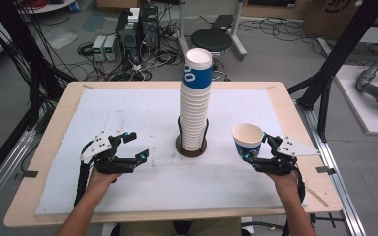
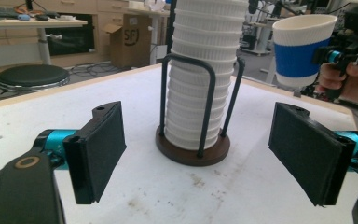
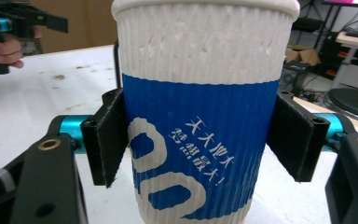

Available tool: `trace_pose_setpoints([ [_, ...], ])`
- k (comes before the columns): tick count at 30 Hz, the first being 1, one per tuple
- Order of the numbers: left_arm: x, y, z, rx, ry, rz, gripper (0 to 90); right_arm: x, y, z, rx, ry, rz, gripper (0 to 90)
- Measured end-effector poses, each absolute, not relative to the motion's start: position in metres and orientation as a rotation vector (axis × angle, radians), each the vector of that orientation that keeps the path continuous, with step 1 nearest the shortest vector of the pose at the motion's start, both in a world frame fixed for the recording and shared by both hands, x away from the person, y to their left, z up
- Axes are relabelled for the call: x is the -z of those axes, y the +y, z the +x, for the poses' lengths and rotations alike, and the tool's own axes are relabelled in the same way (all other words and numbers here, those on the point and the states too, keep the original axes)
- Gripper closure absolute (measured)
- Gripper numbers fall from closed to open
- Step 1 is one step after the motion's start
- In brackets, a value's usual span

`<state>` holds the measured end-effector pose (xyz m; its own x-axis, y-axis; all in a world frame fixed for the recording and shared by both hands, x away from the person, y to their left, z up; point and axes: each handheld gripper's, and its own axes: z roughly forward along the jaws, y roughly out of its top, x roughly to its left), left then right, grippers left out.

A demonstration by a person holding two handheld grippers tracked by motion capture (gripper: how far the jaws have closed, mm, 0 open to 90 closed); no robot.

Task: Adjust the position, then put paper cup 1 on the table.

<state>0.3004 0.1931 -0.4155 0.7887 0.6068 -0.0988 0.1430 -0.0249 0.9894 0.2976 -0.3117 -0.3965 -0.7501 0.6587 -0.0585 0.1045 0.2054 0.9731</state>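
Note:
A tall stack of white ribbed paper cups stands in a black wire holder on a round brown base at the middle of the table. Its top cup has a blue band. My right gripper is shut on a single blue-and-white cup, held upright just right of the stack. Its pads press both sides of that cup. My left gripper is open and holds nothing, left of the stack. Its jaws stand wide apart, facing the stack, with the held cup beyond.
A white mat covers most of the wooden table. Behind the table are a black stool, computer boxes with cables, and black frame posts at both sides.

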Motion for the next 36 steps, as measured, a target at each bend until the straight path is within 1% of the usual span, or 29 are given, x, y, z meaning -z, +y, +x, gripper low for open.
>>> trace_pose_setpoints([
  [26,0.418,0.193,0.302,-0.416,0.620,1.563,18.4,0.397,-0.317,0.298,-1.563,1.974,0.765,27.6],
  [36,0.417,0.192,0.302,-0.421,0.614,1.576,18.5,0.402,-0.318,0.313,-1.519,1.971,0.825,27.6],
])
